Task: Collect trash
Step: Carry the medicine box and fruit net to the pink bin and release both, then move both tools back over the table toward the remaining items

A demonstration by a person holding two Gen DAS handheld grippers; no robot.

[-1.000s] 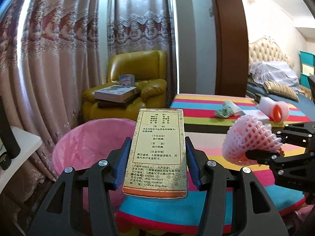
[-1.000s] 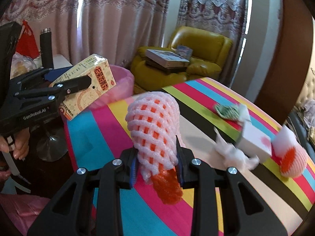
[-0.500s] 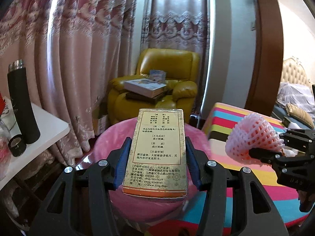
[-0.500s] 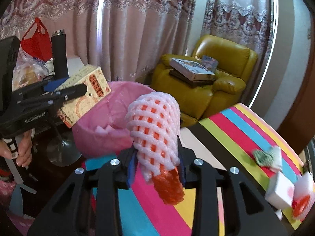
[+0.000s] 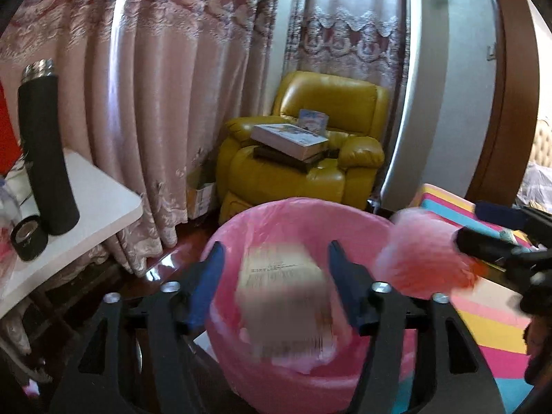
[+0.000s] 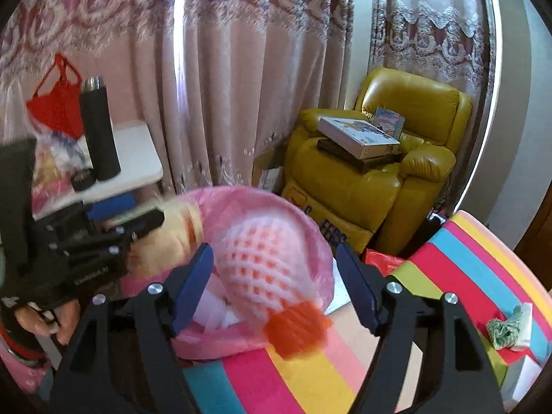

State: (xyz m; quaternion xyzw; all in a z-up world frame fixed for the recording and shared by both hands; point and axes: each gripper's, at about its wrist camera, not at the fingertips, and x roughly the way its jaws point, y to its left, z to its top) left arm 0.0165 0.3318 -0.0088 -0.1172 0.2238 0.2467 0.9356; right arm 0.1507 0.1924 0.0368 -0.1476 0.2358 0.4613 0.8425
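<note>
1. Curtains, pink patterned fabric (image 5: 172, 86), are hanging behind everything.
2. Yellow leather armchair (image 5: 310, 158) is sitting by the curtains, carrying a stack of flat boxes (image 5: 289, 141).
3. Striped multicolour tablecloth (image 6: 465, 262) is covering the table at right, just beside the bin.
4. Round bin lined with a pink plastic bag (image 5: 296, 217) is sitting directly below both grippers; white scraps are lying inside in the right wrist view.
5. White side table (image 5: 100, 200) is holding a tall black flask (image 5: 45, 151).
6. Left gripper (image 5: 272, 283): jaws are standing wide apart, touching nothing. Beige printed cardboard carton (image 5: 283, 293) is showing motion-blurred between the fingers, over the bin opening.
7. Right gripper (image 6: 272, 283): jaws are likewise spread wide, gripping nothing. Pink foam fruit net with an orange end (image 6: 269, 269) is blurred between the fingers, over the bin's near rim.
8. Crumpled green-and-white wrapper (image 6: 507, 324) is lying on the tablecloth, well apart from the bin.
</note>
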